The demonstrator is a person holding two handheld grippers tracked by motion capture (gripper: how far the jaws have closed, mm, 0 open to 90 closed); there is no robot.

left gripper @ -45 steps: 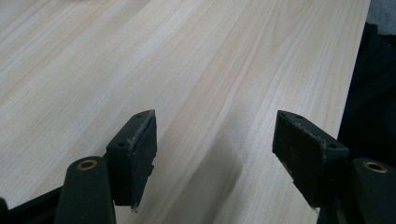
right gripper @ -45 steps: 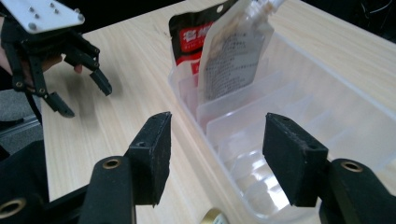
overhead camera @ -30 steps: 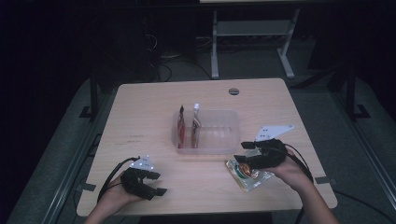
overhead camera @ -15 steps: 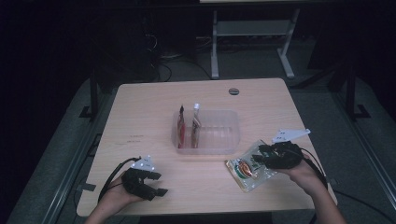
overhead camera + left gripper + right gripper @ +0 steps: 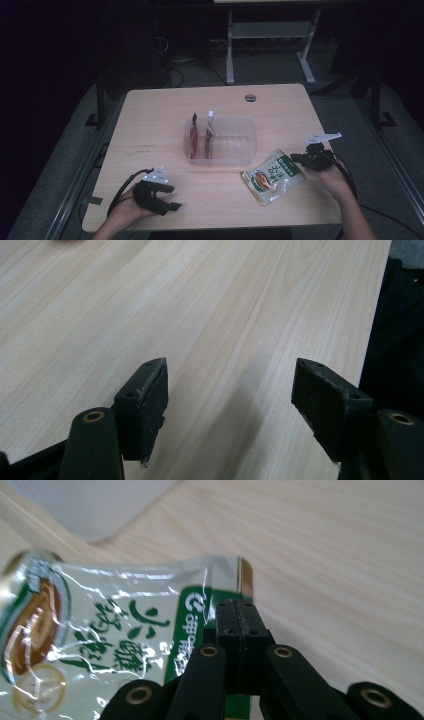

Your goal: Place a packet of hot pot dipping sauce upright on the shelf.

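Tabletop [image 5: 165, 120]: pale wood, rounded corners, set on a dark floor.

Clear plastic bin [image 5: 232, 142]: stands near the middle of the tabletop. Two packets [image 5: 201, 135] stand upright on edge at its left end; the remainder of the bin looks bare.

Snack pouch [image 5: 272, 176]: glossy, green and white print with a brown picture. Lies flat on the tabletop to the right of centre, just near of the bin's right corner and apart from it. Long axis runs diagonally, with the far right end pointing toward the right tongs.

Right tongs [image 5: 299, 158]: at the right edge of the tabletop, at the pouch's far right end. Jaws have just been closing; in the right gripper view [image 5: 237, 609] they stand pressed together on the pouch's top edge beside the green strip, pinching the pouch [image 5: 100, 630]. The rest of the pouch extends left from the jaws, resting on the wood.

Left tongs [image 5: 170, 197]: near left corner of the tabletop, well apart from the pouch and the bin. In the left gripper view [image 5: 230, 390] the jaws stand spread, with bare wood between the pads.
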